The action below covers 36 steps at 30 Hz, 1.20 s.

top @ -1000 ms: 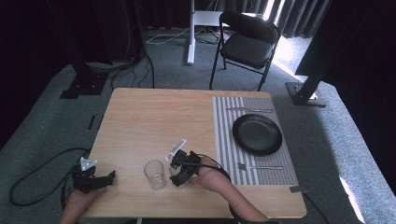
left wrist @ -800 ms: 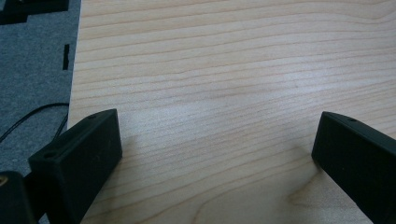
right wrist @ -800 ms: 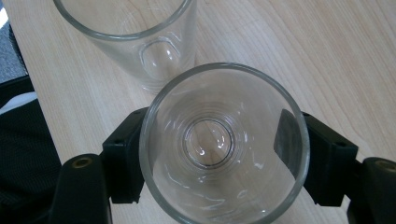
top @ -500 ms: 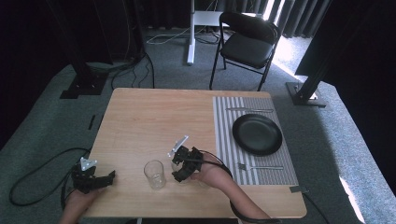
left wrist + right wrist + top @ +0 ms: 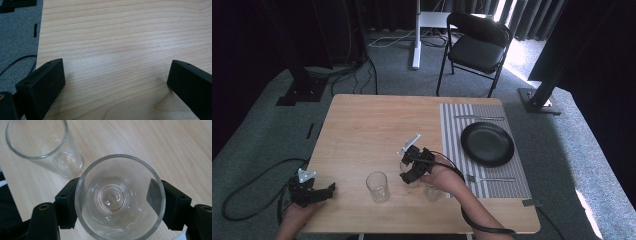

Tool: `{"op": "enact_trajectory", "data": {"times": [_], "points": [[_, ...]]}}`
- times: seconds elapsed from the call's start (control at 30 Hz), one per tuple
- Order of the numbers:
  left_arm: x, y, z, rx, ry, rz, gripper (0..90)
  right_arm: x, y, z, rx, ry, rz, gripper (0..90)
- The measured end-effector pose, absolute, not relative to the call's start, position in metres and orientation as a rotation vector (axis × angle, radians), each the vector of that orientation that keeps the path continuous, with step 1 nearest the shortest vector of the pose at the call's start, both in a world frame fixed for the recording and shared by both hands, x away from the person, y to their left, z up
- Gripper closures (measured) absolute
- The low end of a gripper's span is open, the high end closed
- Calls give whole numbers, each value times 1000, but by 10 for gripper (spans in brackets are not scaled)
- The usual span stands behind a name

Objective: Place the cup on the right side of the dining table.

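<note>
The right gripper (image 5: 112, 202) is clamped on a clear glass (image 5: 119, 197) above the wooden table (image 5: 362, 130), with a second glass (image 5: 377, 186) standing at its 8 o'clock in the high view. The left gripper (image 5: 312, 192), jaws apart with nothing between them, rests at the table's 7 o'clock corner, well apart from both glasses.

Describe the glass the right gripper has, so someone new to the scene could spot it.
Start at the wooden table and find the striped placemat on its right side. Just left of the mat's near end, the right gripper is shut on a clear empty glass. Its twin, the second glass, stands free on the table with nothing around it.
</note>
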<state>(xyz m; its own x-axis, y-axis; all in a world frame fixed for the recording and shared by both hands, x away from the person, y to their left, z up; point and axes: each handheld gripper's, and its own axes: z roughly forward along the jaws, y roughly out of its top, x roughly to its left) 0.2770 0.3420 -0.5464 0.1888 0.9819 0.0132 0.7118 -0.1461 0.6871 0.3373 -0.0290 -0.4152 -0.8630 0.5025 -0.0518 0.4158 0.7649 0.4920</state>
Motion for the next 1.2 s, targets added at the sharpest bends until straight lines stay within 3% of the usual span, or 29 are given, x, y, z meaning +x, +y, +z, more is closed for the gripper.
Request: {"op": "enact_trajectory", "data": {"times": [1.2], "points": [[277, 342, -546, 1924, 1580, 644, 19, 393, -84, -393, 957, 2644, 665, 281]]}}
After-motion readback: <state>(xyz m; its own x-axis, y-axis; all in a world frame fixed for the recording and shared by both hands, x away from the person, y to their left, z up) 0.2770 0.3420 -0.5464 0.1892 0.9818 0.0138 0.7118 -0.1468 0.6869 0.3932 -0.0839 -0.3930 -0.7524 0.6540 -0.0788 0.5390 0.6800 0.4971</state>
